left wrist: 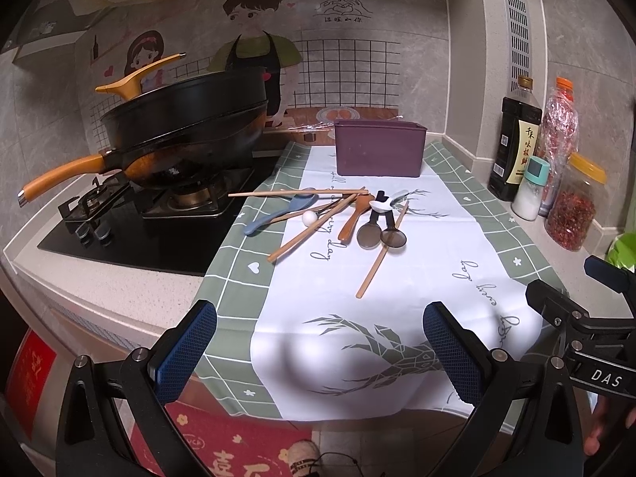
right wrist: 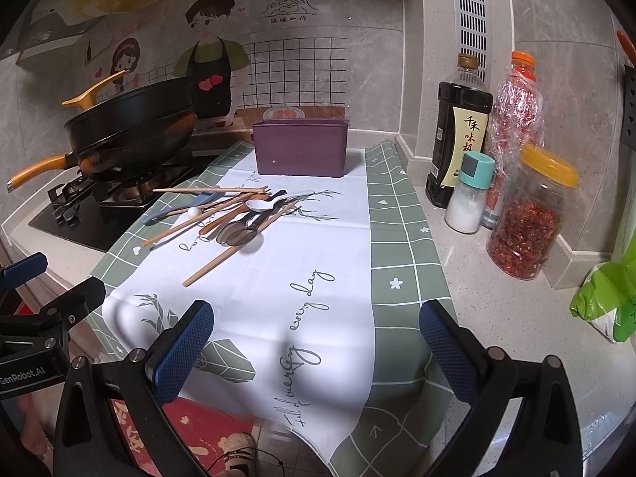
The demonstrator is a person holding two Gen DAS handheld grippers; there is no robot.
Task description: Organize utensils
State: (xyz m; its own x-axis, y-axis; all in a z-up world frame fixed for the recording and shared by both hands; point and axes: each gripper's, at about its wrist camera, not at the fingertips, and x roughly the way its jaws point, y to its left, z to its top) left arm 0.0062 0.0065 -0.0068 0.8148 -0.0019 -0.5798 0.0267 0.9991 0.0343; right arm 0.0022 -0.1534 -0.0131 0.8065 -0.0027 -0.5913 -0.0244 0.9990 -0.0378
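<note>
Nothing is sorted yet: your left gripper (left wrist: 320, 351) and right gripper (right wrist: 316, 349) hover with jaws wide and empty, utensils (left wrist: 338, 216) piled before the empty-looking purple bin (left wrist: 379, 149).

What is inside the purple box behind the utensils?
Its inside cannot be seen: both wrist cameras show only the front wall and rim of the purple box. Nothing sticks out above the rim. The utensils lie on the cloth before it.
</note>
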